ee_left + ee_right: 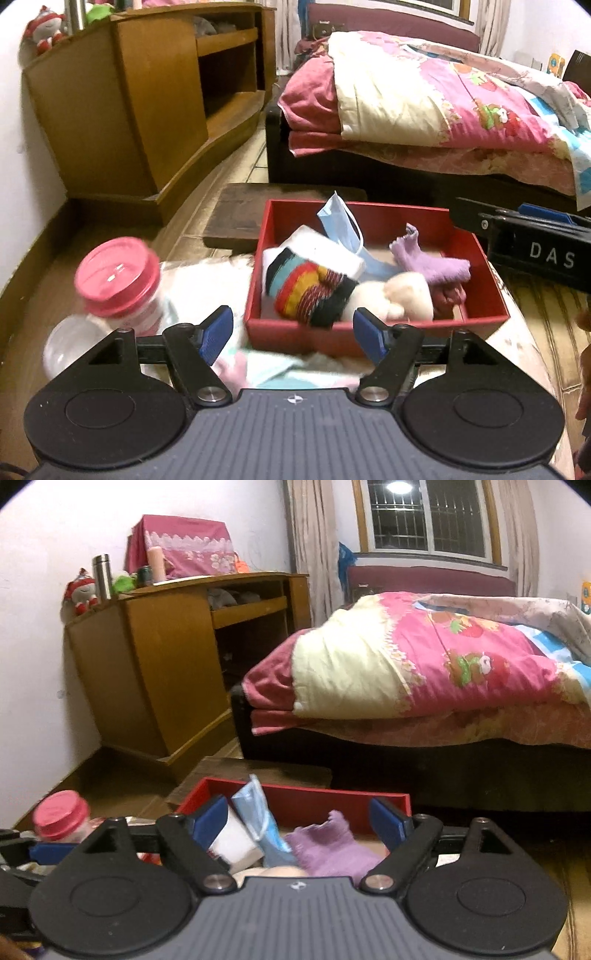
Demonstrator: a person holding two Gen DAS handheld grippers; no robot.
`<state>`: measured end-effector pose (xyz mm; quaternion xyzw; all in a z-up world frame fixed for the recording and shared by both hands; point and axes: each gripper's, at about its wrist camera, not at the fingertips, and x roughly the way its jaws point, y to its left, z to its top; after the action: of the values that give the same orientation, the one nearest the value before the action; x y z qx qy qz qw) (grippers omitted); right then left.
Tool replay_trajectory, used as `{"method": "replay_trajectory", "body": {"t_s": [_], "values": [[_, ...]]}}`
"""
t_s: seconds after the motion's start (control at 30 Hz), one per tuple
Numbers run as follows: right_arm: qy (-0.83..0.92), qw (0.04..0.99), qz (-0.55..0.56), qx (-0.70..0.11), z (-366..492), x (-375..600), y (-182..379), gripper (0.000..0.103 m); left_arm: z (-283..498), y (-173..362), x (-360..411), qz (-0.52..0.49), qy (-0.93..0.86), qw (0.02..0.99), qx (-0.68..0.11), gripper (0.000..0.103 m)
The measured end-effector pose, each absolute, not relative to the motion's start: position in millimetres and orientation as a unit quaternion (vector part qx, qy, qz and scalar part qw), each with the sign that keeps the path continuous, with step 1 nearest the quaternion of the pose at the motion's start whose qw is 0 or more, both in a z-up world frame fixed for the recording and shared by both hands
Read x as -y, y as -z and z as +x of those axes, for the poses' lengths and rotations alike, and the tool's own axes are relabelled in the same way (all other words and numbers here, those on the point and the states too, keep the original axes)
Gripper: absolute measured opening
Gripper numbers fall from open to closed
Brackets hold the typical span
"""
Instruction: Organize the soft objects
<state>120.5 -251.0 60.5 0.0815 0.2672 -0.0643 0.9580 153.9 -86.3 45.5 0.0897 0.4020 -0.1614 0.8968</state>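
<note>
A red box (476,251) on a low surface holds soft things: a striped sock (314,291), a white folded cloth (317,247), a blue face mask (338,221), a purple sock (432,262) and a cream plush piece (402,295). My left gripper (293,334) is open and empty, just before the box's near wall. My right gripper (301,821) is open and empty above the box (314,797), over the mask (258,812) and purple sock (332,845). The right gripper's body also shows in the left wrist view (535,247).
A clear jar with a pink lid (118,277) lies left of the box on pale cloths (266,369). A wooden cabinet (140,110) stands at the back left, a bed with a pink quilt (443,96) at the back right. A dark board (240,218) lies behind the box.
</note>
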Motion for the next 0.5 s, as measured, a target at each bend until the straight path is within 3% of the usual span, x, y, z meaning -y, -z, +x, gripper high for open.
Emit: {"method": "replay_trajectory", "body": {"t_s": [0.5], "values": [[0.041,0.948,0.057,-0.311,58,209,-45,0.062,100,-38,35,0.055,0.153,0.896,-0.414,0.073]]}}
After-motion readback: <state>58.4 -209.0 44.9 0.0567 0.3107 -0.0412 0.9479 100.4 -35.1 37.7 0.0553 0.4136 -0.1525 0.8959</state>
